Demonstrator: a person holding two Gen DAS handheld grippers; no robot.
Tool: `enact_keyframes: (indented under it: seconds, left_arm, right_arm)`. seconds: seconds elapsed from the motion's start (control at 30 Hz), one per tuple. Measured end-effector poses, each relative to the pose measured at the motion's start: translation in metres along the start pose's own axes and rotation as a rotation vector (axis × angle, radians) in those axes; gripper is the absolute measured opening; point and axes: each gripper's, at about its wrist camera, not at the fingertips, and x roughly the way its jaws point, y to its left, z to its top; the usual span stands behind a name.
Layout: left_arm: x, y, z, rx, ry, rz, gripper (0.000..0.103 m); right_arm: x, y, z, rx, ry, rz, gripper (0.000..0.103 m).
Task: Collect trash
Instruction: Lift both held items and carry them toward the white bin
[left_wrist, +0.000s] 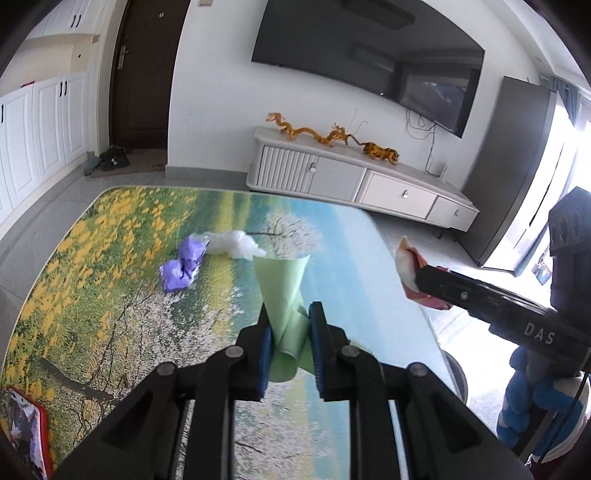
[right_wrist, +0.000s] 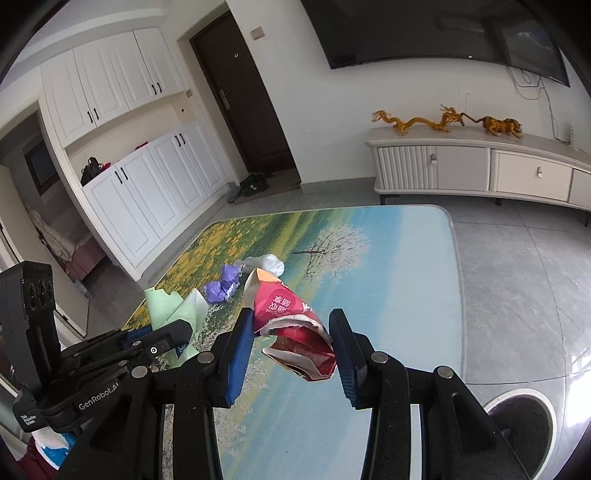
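Observation:
My left gripper is shut on a light green sheet of paper, held above the table; it shows from the side as the left gripper with the green paper. My right gripper is shut on a crushed red paper carton, also lifted off the table; the left wrist view shows the right gripper and carton at the right. On the table lie crumpled purple paper and a white plastic bag, seen again as purple paper and bag.
A red-edged phone lies at the table's near left corner. A round bin stands on the floor by the table's right side. A white TV cabinet lines the far wall. A blue-gloved hand holds the right gripper.

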Motion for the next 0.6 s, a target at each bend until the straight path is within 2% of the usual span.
enact_keyframes:
  seconds: [0.3,0.6]
  left_arm:
    - [-0.035,-0.028,0.007,0.03,-0.063,-0.045,0.017]
    - [-0.051,-0.048,0.022,0.047,-0.104,-0.111,0.017]
  right_arm:
    - [-0.052,-0.011,0.0,0.026,-0.093,-0.057,0.039]
    - [-0.09,-0.034,0.001,0.081,-0.163,-0.101,0.039]
